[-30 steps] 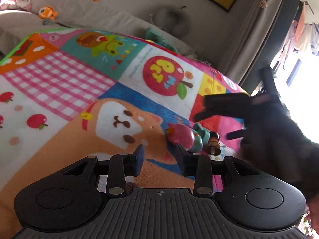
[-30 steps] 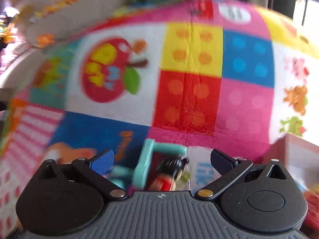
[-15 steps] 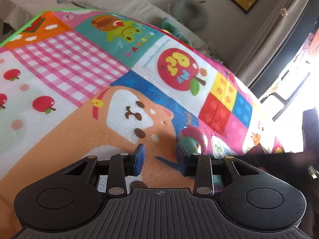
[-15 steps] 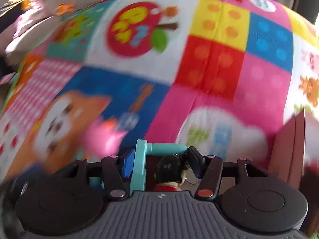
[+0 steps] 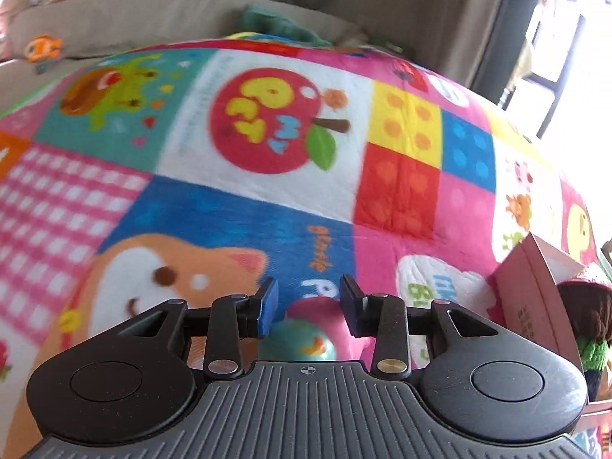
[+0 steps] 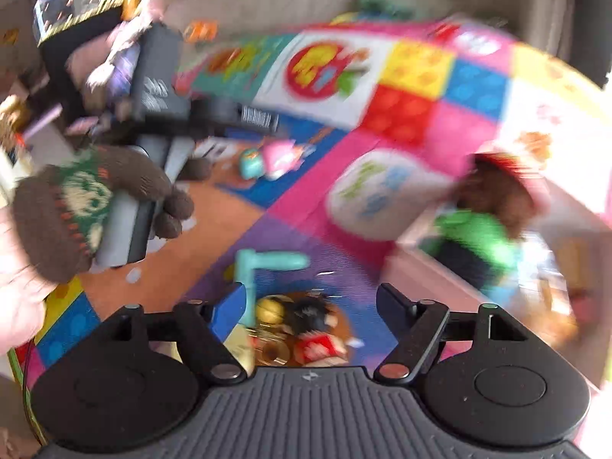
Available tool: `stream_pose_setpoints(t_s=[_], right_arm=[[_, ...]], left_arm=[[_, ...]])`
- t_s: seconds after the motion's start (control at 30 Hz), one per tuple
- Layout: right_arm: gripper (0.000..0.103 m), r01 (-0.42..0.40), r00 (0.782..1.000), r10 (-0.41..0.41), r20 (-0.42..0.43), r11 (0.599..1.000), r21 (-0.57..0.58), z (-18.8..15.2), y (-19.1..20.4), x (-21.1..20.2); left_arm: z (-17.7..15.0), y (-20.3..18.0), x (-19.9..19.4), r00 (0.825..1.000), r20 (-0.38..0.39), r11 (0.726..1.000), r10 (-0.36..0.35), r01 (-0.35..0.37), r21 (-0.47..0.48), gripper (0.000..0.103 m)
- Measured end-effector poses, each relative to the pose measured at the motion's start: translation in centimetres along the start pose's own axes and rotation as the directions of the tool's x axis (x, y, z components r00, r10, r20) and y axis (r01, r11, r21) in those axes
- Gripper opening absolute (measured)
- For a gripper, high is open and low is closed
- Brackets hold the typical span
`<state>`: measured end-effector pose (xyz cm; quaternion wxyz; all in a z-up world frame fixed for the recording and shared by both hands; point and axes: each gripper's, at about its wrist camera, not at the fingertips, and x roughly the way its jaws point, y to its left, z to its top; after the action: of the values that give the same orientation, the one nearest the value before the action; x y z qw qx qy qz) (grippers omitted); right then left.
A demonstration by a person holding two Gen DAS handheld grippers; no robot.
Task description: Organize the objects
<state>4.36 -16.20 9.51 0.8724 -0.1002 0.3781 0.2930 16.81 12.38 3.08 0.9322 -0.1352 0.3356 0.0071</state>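
The round pink-and-teal plastic toy (image 5: 311,338) lies on the patchwork play mat (image 5: 267,206), directly between and just below the jaws of the left gripper (image 5: 309,300); those jaws stand released, a gap showing on each side of the toy, a position that suits a grasp not yet made. The same toy (image 6: 267,158) appears farther off in the right wrist view, beside the gloved left hand (image 6: 95,210). The right gripper (image 6: 311,306) has its jaws spread wide; the small dark-haired figure with its teal frame (image 6: 275,298) sits low between them, touching the left jaw only. To the right stands an open pink cardboard box (image 5: 535,290), the likely collecting place, already holding a brown-haired doll in green (image 6: 482,214).
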Motion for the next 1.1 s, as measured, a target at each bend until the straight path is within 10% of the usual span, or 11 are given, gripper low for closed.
stream_pose_setpoints(t_s=[0.43,0.7,0.87,1.1], right_arm=[[0.091,0.144,0.988,-0.154,0.035,0.97,0.197,-7.3,-6.0,-4.0],[0.097,0.063,0.996,-0.066,0.063,0.997,0.042,-8.4,-0.9,-5.3],[0.098,0.076,0.995,-0.069,0.071,0.992,-0.098,-10.2,3.0,-5.9],[0.103,0.25,0.962,-0.251,0.105,0.968,0.02,-13.8,2.7,-5.2]], left_arm=[[-6.5,-4.0,-8.2,0.944,-0.186,0.955,-0.273,0.289,0.066,0.039],[-9.7,-3.8,-17.8,0.996,-0.084,0.986,-0.015,0.029,0.165,0.038],[-14.6,-4.5,-20.9,0.96,-0.251,0.986,-0.127,0.15,0.076,0.038],[-19.9,-7.2,-22.8,0.968,-0.199,0.987,-0.152,0.158,0.016,0.038]])
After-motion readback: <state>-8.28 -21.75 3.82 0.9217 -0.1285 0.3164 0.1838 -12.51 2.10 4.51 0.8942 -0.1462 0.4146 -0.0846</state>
